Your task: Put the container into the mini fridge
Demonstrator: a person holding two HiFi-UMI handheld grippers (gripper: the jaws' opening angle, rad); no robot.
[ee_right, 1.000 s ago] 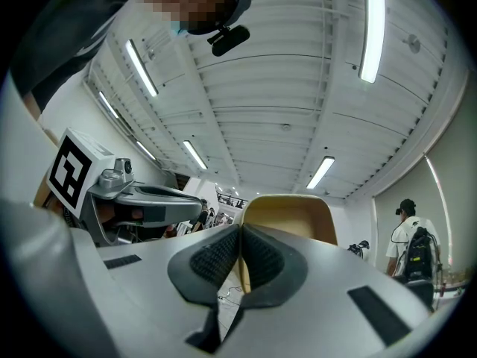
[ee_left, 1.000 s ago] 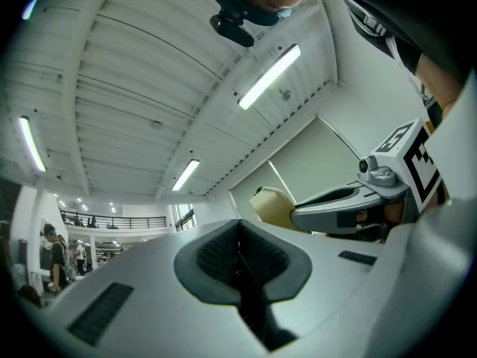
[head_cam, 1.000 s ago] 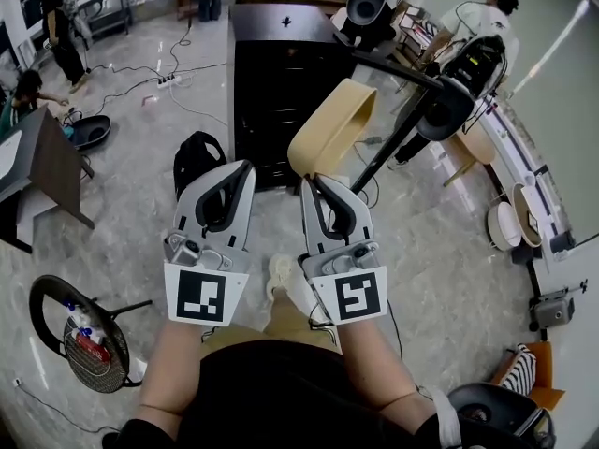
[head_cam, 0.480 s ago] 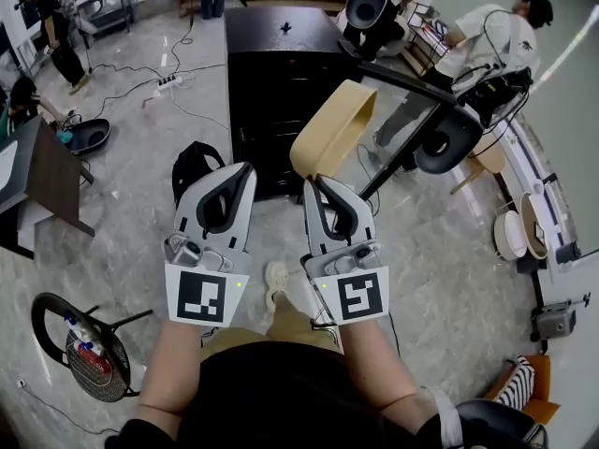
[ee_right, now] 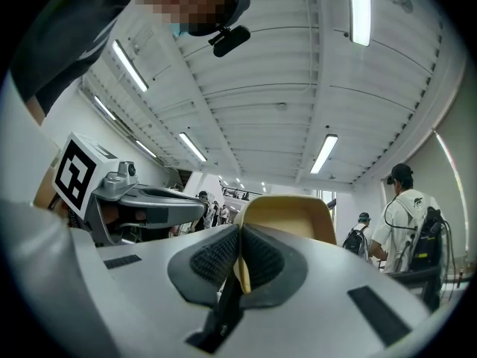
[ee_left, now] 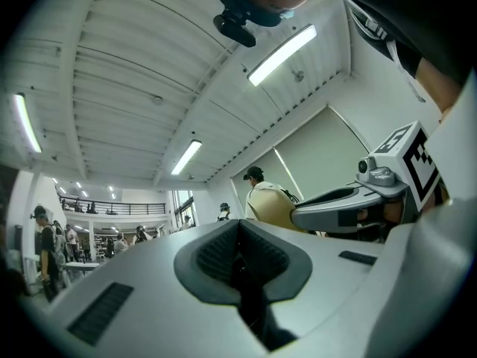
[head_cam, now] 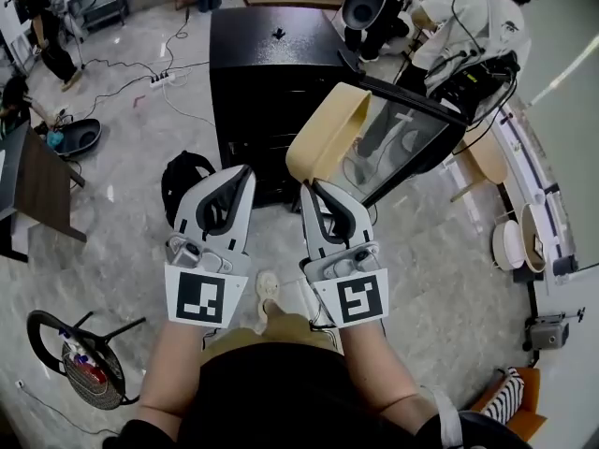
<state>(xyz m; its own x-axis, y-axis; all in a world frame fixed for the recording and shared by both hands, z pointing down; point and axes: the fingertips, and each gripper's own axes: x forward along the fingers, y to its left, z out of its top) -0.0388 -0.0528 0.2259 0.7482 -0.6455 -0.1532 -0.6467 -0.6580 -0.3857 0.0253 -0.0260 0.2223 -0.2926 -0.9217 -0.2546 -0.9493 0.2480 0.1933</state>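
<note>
Black mini fridge [head_cam: 271,82], glass door [head_cam: 402,143] standing open, probably for loading. Tan container [head_cam: 329,129] held aloft before the fridge's front edge, rim pinched in right gripper [head_cam: 314,187]. Left gripper [head_cam: 245,170] jaws together, empty, idle alongside.

bright, even light from ceiling strip lamps [ee_left: 282,54] fills every view. the pale floor [head_cam: 122,157] gleams with soft reflections, the glass door [head_cam: 402,143] of the mini fridge [head_cam: 271,82] mirrors the room, and fisheye curvature bends edges, darkening both gripper views' corners.
</note>
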